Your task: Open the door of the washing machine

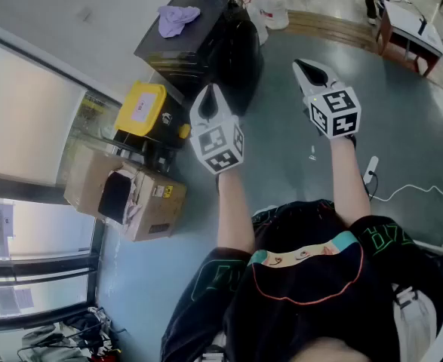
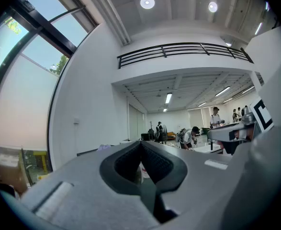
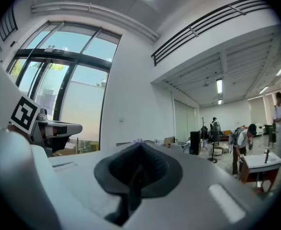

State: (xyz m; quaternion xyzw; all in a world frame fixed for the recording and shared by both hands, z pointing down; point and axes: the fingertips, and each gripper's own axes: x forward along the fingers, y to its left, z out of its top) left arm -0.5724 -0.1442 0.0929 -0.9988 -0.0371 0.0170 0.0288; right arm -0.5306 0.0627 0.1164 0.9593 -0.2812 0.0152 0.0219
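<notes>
Two grippers, head view: left gripper (image 1: 211, 100) and right gripper (image 1: 309, 70) side by side at mid-frame, apart, above the grey floor (image 1: 281, 149).
Black box (image 1: 206, 47), head view: upper centre, beyond both tips, purple cloth (image 1: 177, 17) on top; cannot tell whether it is the washing machine.
Left gripper view: jaws together, nothing between; white wall (image 2: 90, 114) ahead.
Right gripper view: jaws together, nothing held; windows (image 3: 68, 80) at left.

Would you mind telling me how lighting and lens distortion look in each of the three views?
Head view: the large pale window at left is washed out, the grey floor evenly lit. Left gripper view: strong fisheye with dark corners, so the black balcony railing bows; the round ceiling lamp glares. Right gripper view: same fisheye, bending the dark window frame.
</notes>
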